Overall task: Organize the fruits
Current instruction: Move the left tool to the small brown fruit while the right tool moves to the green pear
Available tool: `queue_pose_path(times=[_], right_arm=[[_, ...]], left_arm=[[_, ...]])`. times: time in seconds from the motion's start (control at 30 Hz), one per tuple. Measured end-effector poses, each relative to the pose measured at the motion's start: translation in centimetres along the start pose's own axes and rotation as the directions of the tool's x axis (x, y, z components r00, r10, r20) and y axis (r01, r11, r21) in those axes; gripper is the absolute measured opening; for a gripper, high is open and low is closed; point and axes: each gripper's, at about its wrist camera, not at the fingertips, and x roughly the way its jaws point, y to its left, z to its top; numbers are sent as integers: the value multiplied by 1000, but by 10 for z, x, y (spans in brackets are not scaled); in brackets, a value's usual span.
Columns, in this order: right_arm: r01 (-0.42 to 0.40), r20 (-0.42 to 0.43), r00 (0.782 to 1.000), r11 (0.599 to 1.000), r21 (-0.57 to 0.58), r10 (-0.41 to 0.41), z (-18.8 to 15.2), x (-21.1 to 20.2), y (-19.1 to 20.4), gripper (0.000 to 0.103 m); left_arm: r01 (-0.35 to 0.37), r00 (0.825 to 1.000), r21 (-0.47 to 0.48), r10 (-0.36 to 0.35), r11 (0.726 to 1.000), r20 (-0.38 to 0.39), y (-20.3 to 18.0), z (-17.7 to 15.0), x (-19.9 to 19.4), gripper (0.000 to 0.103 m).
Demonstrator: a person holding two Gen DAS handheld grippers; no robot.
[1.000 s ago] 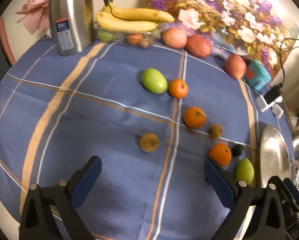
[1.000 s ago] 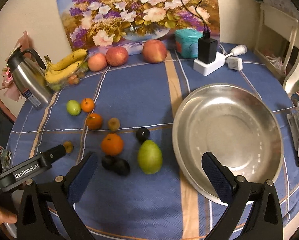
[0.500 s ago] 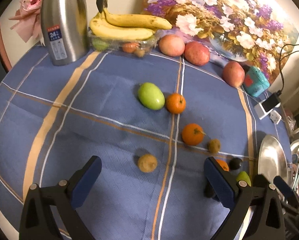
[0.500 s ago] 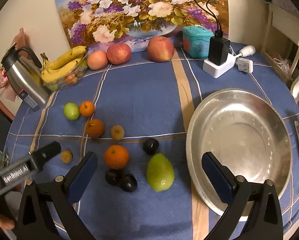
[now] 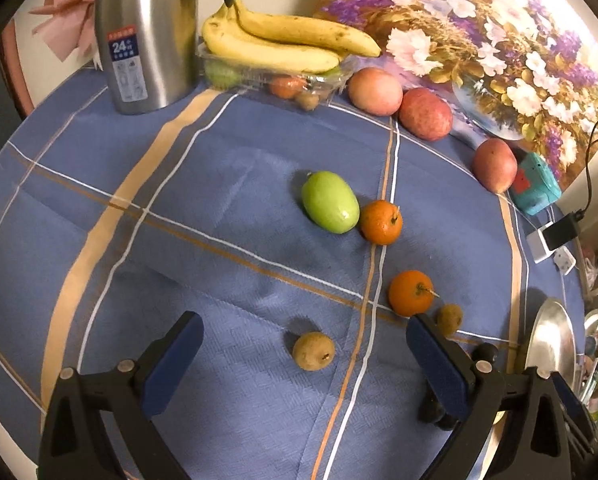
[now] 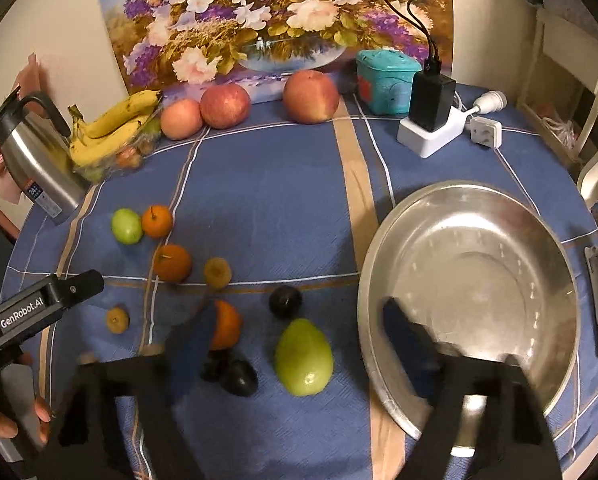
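Both my wrist cams look steeply down over the desk (image 5: pixel 227 168), close; both share green fruit (image 5: pixel 330 202) & oranges.

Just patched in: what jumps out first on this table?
The big empty steel bowl at the right side of the blue cloth, and the small fruit scattered left of it: a green pear-shaped fruit nearest, then oranges. The bananas and apples line the back, before the flower painting.

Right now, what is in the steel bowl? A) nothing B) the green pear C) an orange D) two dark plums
A: the right wrist view shows the steel bowl with a bare bottom, while the green pear, the orange and the dark plums all lie on the tablecloth beside it.
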Motion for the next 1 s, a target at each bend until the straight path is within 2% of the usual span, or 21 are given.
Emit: queue_pose_path(times=[0.07,0.13,0.2,0.27,0.4,0.57,0.67,0.77,0.9,1.0], right_arm=[[-8,-24,1000,1000,-8,8,-2,4,2,67],[-13,-45,999,1000,-13,12,-4,8,3,55],[-13,-63,998,1000,-12,12,-6,12,3,48],[-22,-83,996,1000,-9,21,-9,16,3,47],[-19,-110,994,1000,-15,17,-14,21,5,40],[14,-134,991,1000,-24,-17,-17,27,2,40],[8,-136,991,1000,-16,-10,-18,26,0,39],[26,-141,990,999,-30,-30,-17,27,1,39],[56,-158,986,998,-37,-61,-19,30,-1,39],[58,-165,984,998,-35,-63,-20,30,-3,39]], left_arm=[[3,1000,6,-3,1000,-5,-2,-1,1,102],[-2,1000,18,2,1000,-17,-3,-3,3,100],[-3,999,20,4,1000,-39,-4,-5,7,92],[4,998,5,-4,1000,-63,-1,-7,13,91],[13,996,-4,-13,1000,-92,1,-10,20,80],[26,991,-3,-27,1000,-128,2,-14,26,63],[27,988,-9,-28,1000,-150,1,-16,31,51],[25,988,-10,-26,1000,-155,2,-17,32,45],[33,987,-17,-36,999,-158,4,-19,31,33],[44,986,-14,-46,999,-163,2,-20,32,29]])
